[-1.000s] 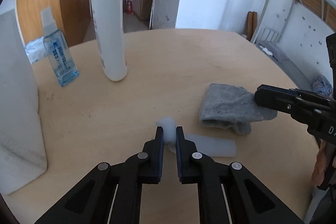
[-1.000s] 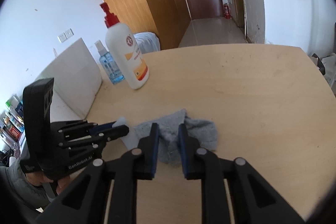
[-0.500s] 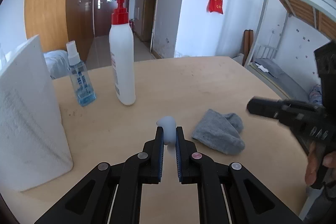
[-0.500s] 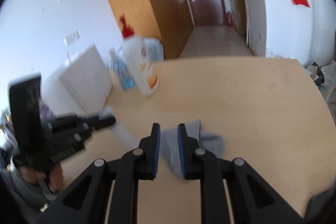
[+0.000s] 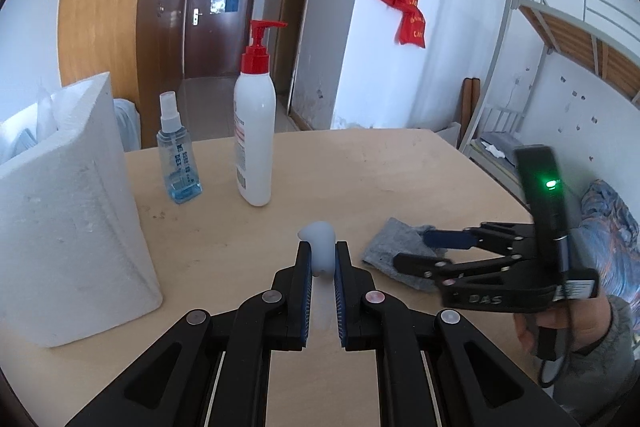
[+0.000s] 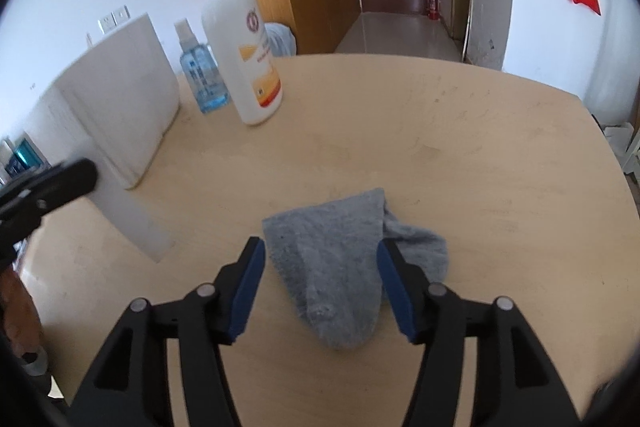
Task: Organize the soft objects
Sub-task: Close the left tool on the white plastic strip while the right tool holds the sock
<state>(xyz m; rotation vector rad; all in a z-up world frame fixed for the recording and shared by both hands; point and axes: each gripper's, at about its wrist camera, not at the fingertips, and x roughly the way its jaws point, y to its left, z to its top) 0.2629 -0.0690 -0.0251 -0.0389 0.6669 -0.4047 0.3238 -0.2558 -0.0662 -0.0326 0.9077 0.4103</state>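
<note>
My left gripper [image 5: 321,255] is shut on a pale blue soft strip [image 5: 320,251] and holds it above the table; the strip hangs down as a pale sheet in the right wrist view [image 6: 128,215]. A grey sock [image 6: 336,267] lies flat on the wooden table [image 6: 460,147]. My right gripper [image 6: 320,251] is open, its jaws on either side of the sock just above it. In the left wrist view the right gripper [image 5: 424,247] reaches over the sock [image 5: 394,247] from the right.
A white pump bottle with a red top [image 5: 255,143] and a small blue spray bottle [image 5: 178,163] stand at the back left. A white foam block [image 5: 68,207] stands on the left. A bed frame [image 5: 560,67] is beyond the table's right edge.
My left gripper lifted the pale strip off the table. My right gripper opened from shut and now straddles the grey sock.
</note>
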